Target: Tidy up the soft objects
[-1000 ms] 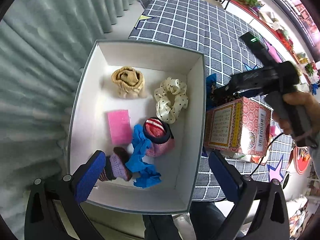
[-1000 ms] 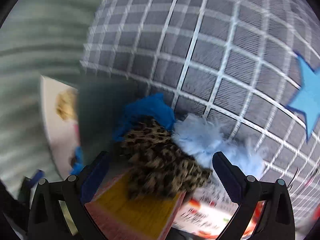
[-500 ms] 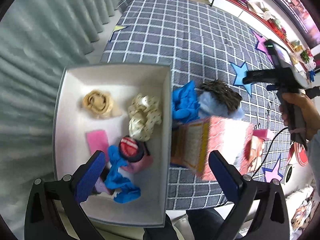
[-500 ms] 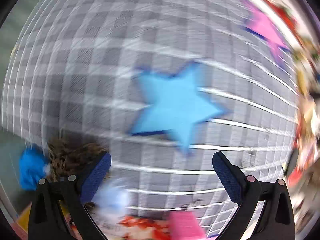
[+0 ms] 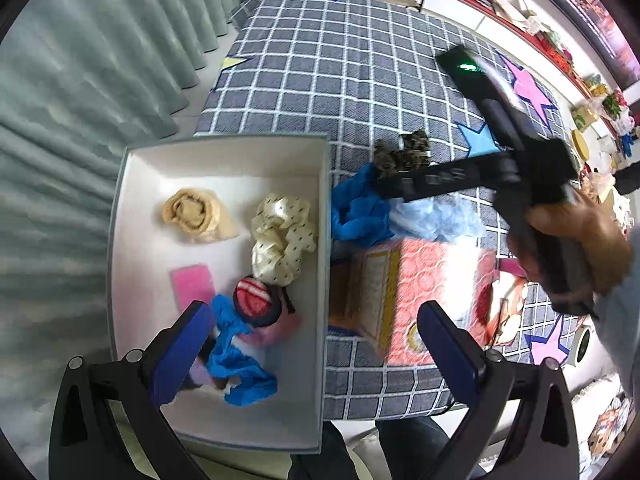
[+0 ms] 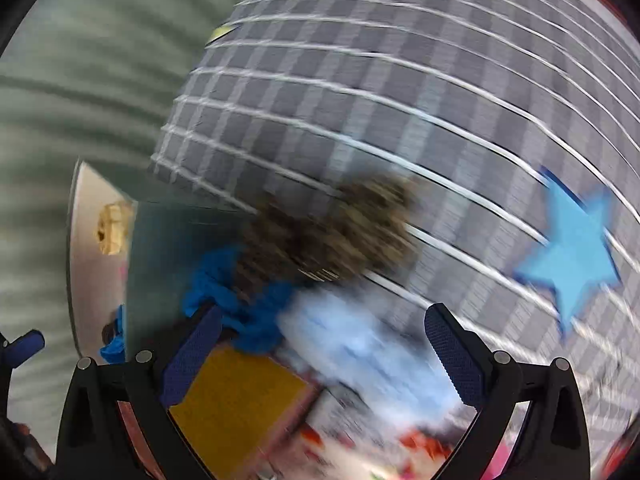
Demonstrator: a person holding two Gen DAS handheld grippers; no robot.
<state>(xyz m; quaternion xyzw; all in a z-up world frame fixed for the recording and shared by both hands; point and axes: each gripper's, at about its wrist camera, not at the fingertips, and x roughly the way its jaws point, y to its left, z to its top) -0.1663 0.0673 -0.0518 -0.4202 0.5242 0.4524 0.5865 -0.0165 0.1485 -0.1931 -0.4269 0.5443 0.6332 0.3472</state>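
My left gripper [image 5: 312,344] hangs with jaws spread wide, empty, over the white box [image 5: 120,216] at lower left. My right gripper [image 6: 324,354] is equally spread and empty above the pale blue fluff [image 6: 360,344], mid-frame beside the leopard scrunchie [image 6: 340,232].

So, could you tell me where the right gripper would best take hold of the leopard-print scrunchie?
Probably its far lobe, from above. The leopard scrunchie lies bunched on the tablecloth, its near edge against the blue cloth and the fluffy pale-blue piece. The far side is free, so the open right gripper could pinch that raised fold alone.
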